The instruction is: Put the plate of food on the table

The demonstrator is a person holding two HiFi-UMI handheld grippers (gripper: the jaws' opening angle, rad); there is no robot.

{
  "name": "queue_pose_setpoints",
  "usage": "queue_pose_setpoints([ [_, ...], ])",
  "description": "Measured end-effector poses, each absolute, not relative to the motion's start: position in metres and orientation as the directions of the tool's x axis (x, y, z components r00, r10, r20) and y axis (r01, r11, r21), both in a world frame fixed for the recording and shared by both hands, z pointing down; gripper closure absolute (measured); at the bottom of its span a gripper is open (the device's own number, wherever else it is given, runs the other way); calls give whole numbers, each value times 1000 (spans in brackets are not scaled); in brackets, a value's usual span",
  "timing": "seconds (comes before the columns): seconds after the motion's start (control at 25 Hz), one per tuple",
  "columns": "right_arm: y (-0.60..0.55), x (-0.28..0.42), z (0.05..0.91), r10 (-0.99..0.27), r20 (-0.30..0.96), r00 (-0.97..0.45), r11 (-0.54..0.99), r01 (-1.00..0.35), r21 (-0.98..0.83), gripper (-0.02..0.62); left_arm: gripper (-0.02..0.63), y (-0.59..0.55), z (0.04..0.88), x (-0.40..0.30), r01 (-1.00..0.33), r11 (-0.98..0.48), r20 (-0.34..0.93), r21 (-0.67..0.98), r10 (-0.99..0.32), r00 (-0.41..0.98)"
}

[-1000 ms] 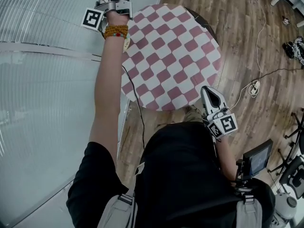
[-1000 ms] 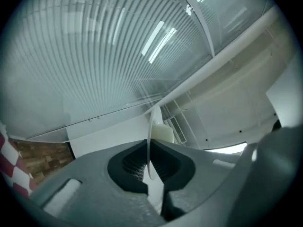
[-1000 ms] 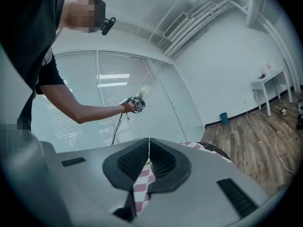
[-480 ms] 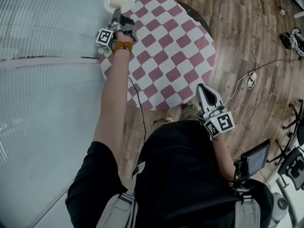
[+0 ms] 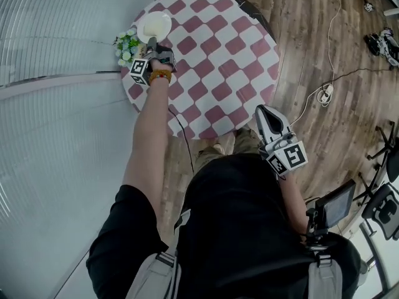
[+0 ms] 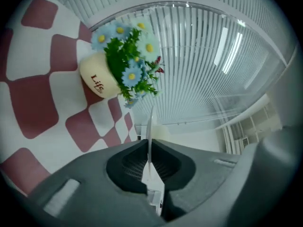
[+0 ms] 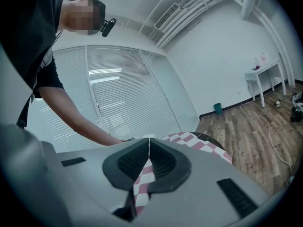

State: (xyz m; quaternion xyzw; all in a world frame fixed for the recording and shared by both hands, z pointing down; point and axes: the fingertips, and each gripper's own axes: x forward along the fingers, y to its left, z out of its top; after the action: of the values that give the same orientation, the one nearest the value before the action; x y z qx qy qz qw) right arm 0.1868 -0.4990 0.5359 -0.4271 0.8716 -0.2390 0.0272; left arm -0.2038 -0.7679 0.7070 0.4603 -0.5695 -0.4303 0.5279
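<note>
Left gripper (image 5: 152, 44) clamps the plate (image 5: 141, 28) at the table's (image 5: 218, 61) 10 o'clock edge; a tilt could spill food (image 5: 156, 25) or hit the pot (image 5: 126, 46) beside it; right gripper (image 5: 266, 111) closed, empty

Lighting is bright and even; shadows are soft. Glare streaks cross the slatted glass wall (image 6: 222, 56). Both gripper views curve strongly at the edges, with dark corners and a blurred near foreground.

Head view: looked steeply down at my worktop (image 5: 230, 55).
Left gripper view: skimmed it closely.
Right gripper view: faced it from farther.
Shared: worktop.
</note>
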Motion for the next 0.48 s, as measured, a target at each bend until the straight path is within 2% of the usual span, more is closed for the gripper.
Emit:
queue_pose_setpoints([
  [0.12, -497, 194, 545, -758, 184, -626, 503, -740, -446, 583, 592, -757, 726, -209, -40, 246, 243, 969, -968, -58],
  [0.48, -501, 202, 570, -753, 237, -614, 456, -746, -485, 583, 592, -727, 788, -201, 10, 427, 427, 904, -903, -34],
])
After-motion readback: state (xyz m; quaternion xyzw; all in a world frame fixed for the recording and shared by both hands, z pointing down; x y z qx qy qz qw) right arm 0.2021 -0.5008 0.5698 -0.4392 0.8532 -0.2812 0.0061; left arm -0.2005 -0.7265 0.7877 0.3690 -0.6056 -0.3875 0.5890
